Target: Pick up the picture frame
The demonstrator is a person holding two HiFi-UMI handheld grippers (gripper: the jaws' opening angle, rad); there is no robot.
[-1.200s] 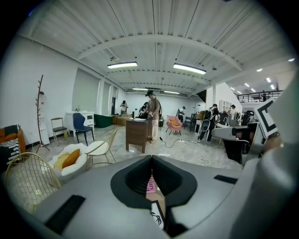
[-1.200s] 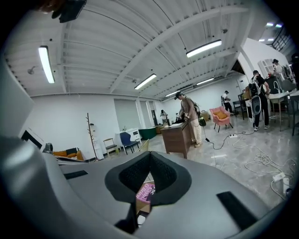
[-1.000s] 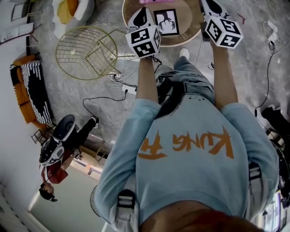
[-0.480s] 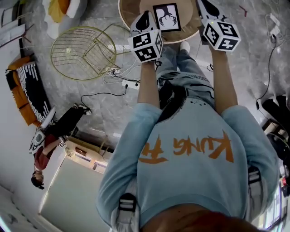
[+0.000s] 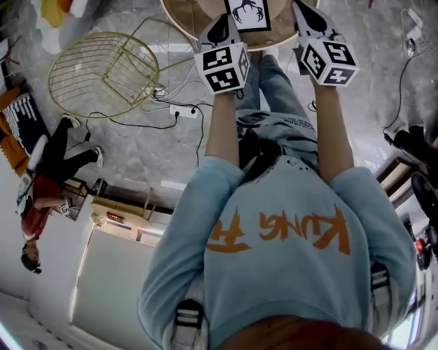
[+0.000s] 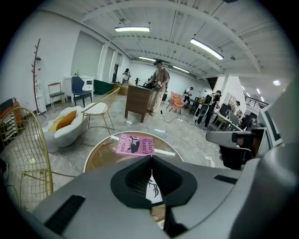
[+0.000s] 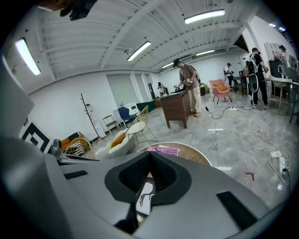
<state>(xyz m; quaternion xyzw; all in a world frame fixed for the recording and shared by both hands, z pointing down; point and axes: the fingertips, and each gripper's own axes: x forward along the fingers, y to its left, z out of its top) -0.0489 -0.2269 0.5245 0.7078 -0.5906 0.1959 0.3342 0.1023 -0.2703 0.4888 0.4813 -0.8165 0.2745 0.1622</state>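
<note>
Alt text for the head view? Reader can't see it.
From above, a person in a light blue sweatshirt reaches both arms forward, left gripper and right gripper either side of a black-and-white picture frame on a round wooden table. A gold wire chair and cables sit on the grey floor to the left.

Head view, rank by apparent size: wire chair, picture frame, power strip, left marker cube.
1. Wire chair
2-3. Left cube and picture frame: unsure; cube is nearer, frame is cut off at the top edge.
4. Power strip
</note>
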